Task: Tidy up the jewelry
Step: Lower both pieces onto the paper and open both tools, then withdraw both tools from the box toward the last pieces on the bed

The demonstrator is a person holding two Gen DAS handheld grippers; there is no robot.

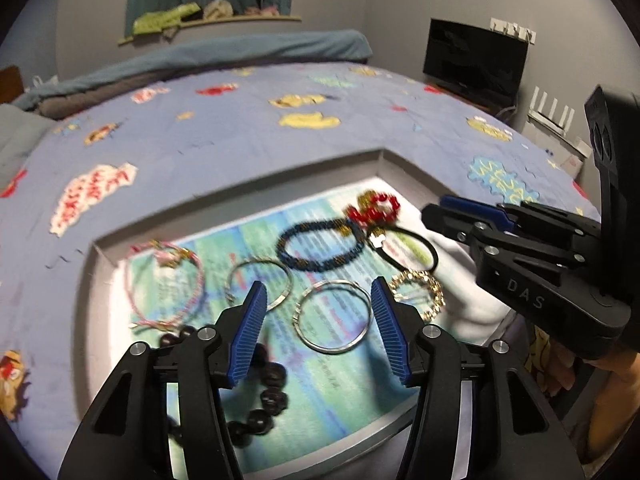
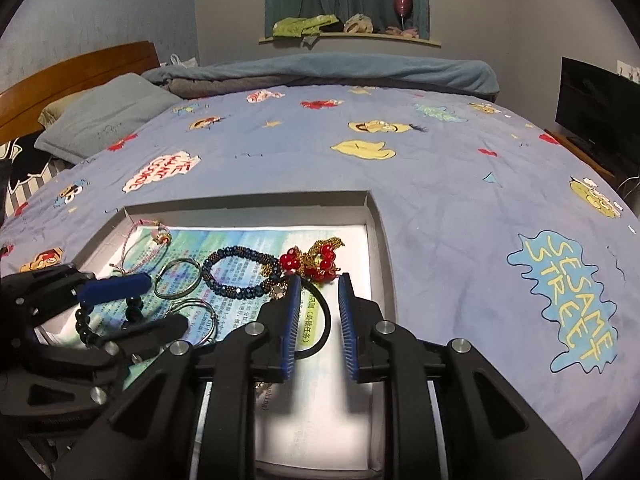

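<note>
Left gripper parted, right gripper ajar, both empty; bracelets scattered in tray, red-bead cluster at twelve o'clock; sorting barely begun.

Dark blue beaded bracelet, red-and-gold bead cluster, and lilac cartoon-print bedspread.

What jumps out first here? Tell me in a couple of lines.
A shallow cardboard tray sits on a blue cartoon-print bedspread, with bracelets spread over a printed sheet inside. The red bead cluster near the tray's far right corner stands out, beside a dark blue beaded bracelet. Both the left gripper and right gripper hover open over the tray.
</note>
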